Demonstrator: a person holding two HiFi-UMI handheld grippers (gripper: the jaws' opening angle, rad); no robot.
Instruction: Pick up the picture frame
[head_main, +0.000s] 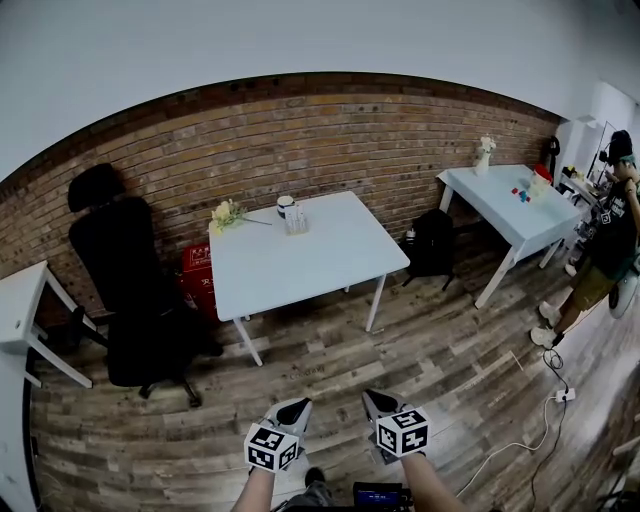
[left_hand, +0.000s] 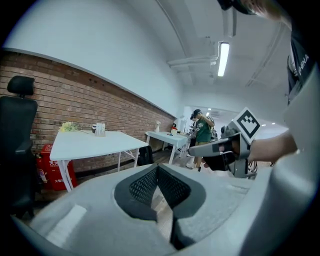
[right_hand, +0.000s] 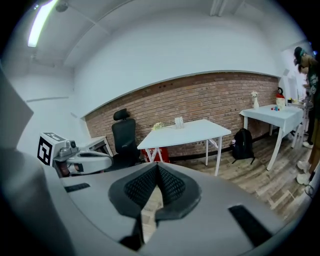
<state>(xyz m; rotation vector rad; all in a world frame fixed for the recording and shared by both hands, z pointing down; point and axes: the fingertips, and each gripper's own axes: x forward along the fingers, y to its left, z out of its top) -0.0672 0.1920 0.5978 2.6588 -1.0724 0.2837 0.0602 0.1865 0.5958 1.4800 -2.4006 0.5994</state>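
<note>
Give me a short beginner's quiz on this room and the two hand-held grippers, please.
1. True or false: the left gripper and the right gripper both have their jaws shut with nothing between them.
2. In the head view, where does the black office chair stand relative to the middle white table? A) to its left B) to its right C) on top of it
3. Fill in: both grippers are held over the wooden ____, short of the table.
Key: 1 true; 2 A; 3 floor.
</note>
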